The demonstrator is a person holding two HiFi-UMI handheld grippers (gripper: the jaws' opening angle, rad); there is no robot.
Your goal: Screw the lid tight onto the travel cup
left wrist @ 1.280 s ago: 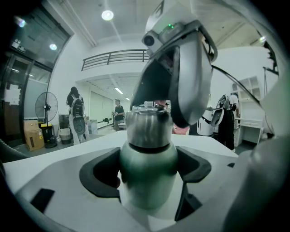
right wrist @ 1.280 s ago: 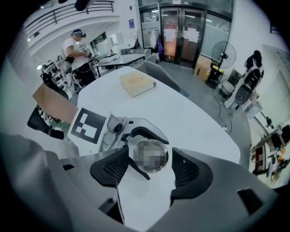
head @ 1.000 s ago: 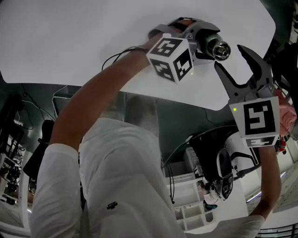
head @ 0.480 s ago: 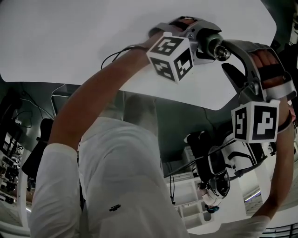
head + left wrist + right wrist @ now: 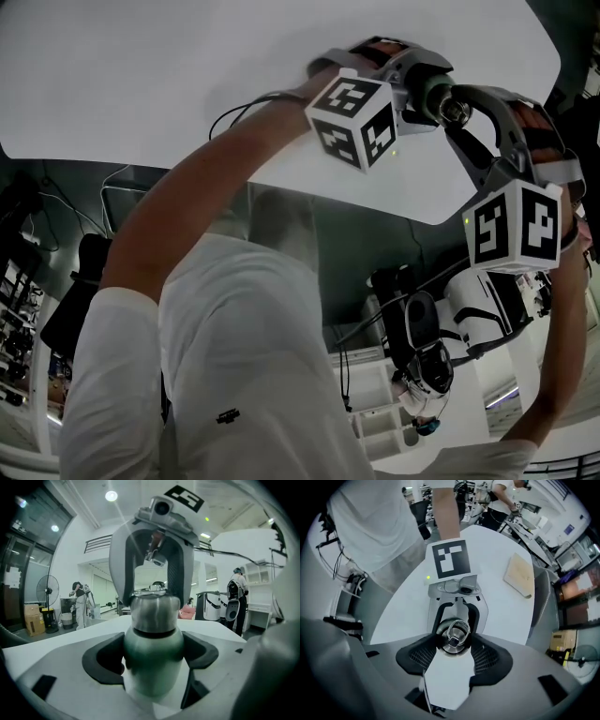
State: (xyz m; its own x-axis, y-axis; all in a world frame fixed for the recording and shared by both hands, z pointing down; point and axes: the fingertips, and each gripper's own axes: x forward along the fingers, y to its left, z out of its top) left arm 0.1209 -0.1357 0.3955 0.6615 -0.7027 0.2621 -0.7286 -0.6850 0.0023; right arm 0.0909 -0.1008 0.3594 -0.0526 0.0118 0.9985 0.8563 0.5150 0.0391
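A workshop-like robotics lab: beyond the white counter (image 5: 70, 632) stand a floor fan (image 5: 48, 592), cardboard boxes (image 5: 33, 619), shelves (image 5: 262, 576) and a white machine (image 5: 427, 361), under ceiling lamps (image 5: 111, 496).

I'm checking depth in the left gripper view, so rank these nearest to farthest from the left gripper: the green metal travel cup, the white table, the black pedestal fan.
1. The green metal travel cup, centre, clamped between the jaws of the left gripper.
2. The white table, stretching across behind the cup.
3. The black pedestal fan, far left, beyond the table.
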